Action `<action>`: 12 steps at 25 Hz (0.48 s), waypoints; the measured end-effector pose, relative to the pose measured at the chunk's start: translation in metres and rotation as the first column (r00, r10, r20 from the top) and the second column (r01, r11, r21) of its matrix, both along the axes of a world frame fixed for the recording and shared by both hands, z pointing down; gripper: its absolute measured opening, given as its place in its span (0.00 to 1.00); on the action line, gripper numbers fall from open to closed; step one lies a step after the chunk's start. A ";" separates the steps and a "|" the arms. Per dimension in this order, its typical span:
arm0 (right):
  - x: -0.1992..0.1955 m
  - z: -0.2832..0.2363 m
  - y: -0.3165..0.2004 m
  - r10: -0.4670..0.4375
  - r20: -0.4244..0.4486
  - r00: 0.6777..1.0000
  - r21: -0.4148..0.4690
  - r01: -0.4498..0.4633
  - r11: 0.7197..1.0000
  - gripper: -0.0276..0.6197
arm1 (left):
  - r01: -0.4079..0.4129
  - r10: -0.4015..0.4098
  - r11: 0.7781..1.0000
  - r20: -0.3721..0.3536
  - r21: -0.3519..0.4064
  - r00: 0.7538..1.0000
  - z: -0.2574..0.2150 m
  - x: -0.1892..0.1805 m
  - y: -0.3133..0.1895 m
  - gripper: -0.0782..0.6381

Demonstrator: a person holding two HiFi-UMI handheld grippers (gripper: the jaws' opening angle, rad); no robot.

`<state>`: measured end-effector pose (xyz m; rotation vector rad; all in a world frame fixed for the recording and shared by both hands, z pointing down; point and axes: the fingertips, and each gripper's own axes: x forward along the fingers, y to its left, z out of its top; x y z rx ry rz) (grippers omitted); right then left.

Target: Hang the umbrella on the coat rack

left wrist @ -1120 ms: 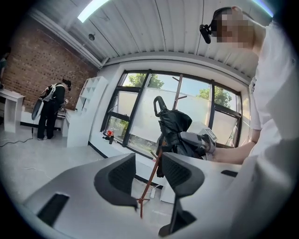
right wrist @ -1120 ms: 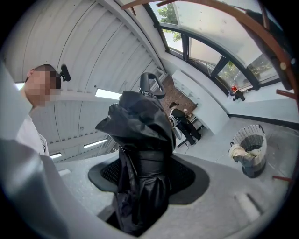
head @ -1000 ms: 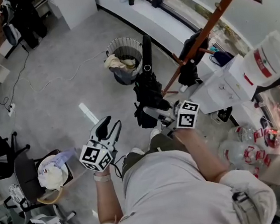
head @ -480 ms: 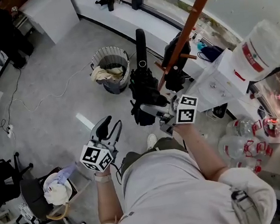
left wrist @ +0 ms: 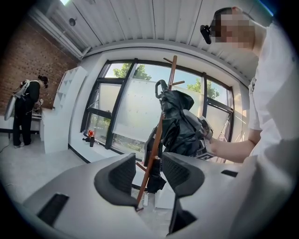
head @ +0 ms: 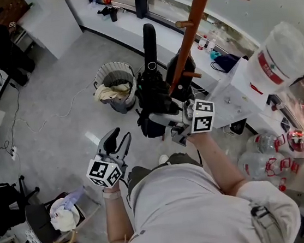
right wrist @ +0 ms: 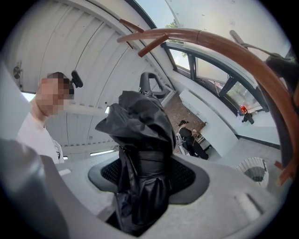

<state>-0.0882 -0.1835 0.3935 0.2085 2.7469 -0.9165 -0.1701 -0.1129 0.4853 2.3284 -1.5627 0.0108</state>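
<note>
The right gripper is clamped on one black folded fabric umbrella, held upright with its handle up, just beside the single brown wooden coat rack. The left gripper is empty, its jaws parted. One grey mesh wastebasket stands on the floor nearby.

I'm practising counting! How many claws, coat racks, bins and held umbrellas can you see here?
claws: 2 (left claw, right claw)
coat rack: 1
bin: 1
umbrella, held in the right claw: 1
Total: 5
</note>
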 end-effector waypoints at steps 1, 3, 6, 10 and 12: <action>0.003 -0.005 -0.003 -0.008 0.009 1.000 0.008 0.008 1.000 0.45 | 0.005 -0.005 1.000 0.002 0.002 1.000 -0.001 0.002 -0.004 0.33; 0.010 -0.015 -0.006 -0.026 0.027 0.999 0.025 0.025 0.999 0.45 | 0.015 -0.015 1.000 0.006 0.006 1.000 -0.002 0.007 -0.011 0.33; 0.017 -0.031 -0.008 -0.050 0.056 0.997 0.055 0.047 0.997 0.45 | 0.024 -0.024 1.000 0.002 0.009 1.000 -0.004 0.012 -0.019 0.33; 0.020 -0.045 -0.006 -0.068 0.089 0.994 0.069 0.062 0.996 0.45 | 0.006 -0.006 1.000 0.002 0.007 1.000 -0.003 0.014 -0.023 0.33; 0.021 -0.049 -0.005 -0.066 0.104 0.992 0.065 0.060 0.996 0.45 | -0.008 0.007 1.000 0.004 0.006 1.000 -0.002 0.013 -0.025 0.33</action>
